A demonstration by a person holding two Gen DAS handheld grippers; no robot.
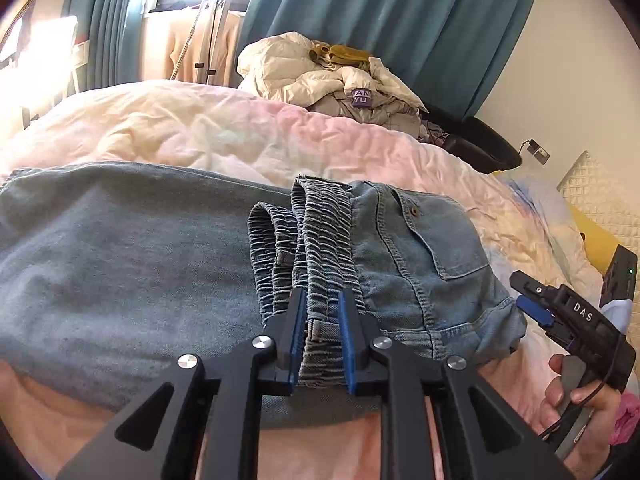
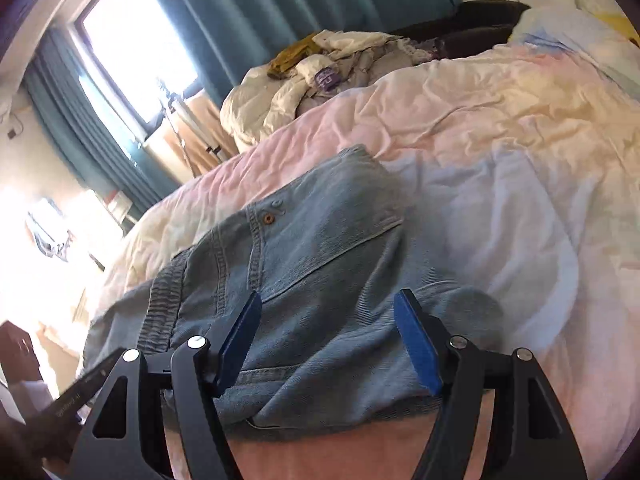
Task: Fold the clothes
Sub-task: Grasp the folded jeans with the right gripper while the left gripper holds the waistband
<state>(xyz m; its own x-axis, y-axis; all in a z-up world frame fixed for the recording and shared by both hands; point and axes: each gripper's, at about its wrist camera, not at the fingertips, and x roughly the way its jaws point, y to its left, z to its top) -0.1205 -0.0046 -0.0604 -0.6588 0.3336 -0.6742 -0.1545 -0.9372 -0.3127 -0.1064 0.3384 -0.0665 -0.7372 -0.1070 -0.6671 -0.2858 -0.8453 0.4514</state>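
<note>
A pair of light blue denim jeans [image 1: 120, 264] lies folded on the bed, its elastic waistband [image 1: 316, 240] bunched in ridges. My left gripper [image 1: 323, 300] is shut on that waistband, with denim pinched between its blue pads. In the right wrist view the same jeans [image 2: 320, 280] show a back pocket with a copper rivet [image 2: 268, 219]. My right gripper [image 2: 328, 304] stands open just above the denim, nothing between its fingers. That right gripper [image 1: 536, 304] also shows at the right of the left wrist view, held by a hand [image 1: 580, 408].
The pink and cream duvet [image 1: 200, 128] covers the bed. A heap of pale clothes [image 1: 336, 76] sits at its far side by the teal curtains [image 1: 400, 20]. A black chair [image 1: 476, 140] and a wall socket [image 1: 538, 152] lie beyond. Pillows [image 1: 592, 216] are at the right.
</note>
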